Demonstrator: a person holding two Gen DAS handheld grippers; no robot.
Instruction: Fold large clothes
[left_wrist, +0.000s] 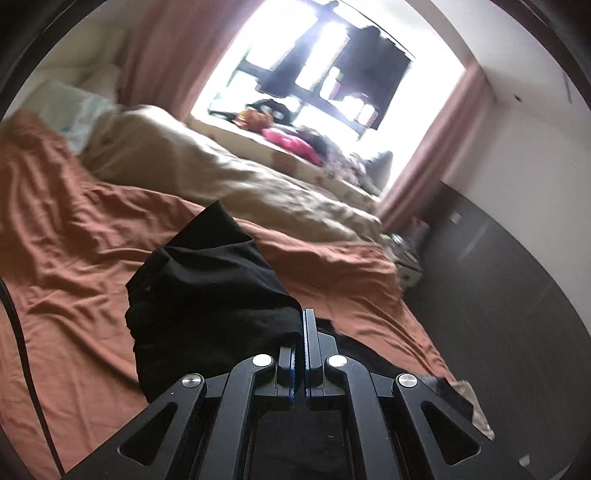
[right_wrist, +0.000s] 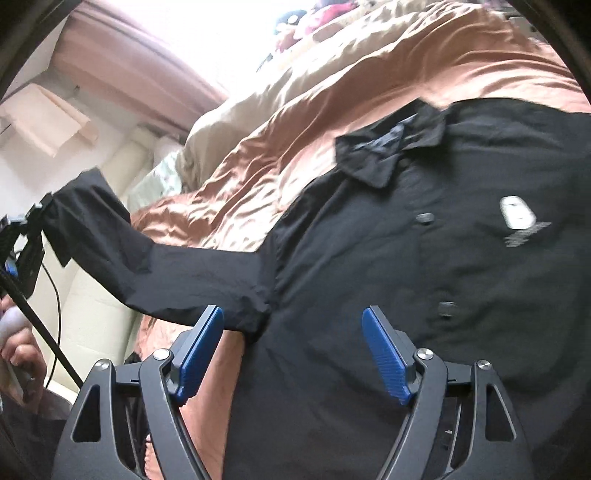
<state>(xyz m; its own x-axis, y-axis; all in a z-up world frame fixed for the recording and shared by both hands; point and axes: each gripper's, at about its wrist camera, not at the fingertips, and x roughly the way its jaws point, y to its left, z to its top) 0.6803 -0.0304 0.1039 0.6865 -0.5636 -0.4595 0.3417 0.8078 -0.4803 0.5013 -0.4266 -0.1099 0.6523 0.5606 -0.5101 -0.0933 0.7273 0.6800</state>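
Note:
A black button-up shirt (right_wrist: 424, 266) with a collar and a white chest logo lies face up on the orange bed sheet (right_wrist: 332, 85). My left gripper (left_wrist: 301, 332) is shut on the cuff of the shirt's sleeve (left_wrist: 207, 280) and holds it lifted off the bed; in the right wrist view it (right_wrist: 27, 236) shows at far left with the sleeve (right_wrist: 147, 269) stretched out from the shoulder. My right gripper (right_wrist: 293, 350) is open and empty, hovering just above the shirt near the armpit seam.
A beige duvet (left_wrist: 229, 173) lies bunched along the far side of the bed, with a pale pillow (left_wrist: 74, 110) at its head. A bright window (left_wrist: 314, 74) with pink curtains holds clutter on its sill. A dark cabinet (left_wrist: 498, 277) stands to the right of the bed.

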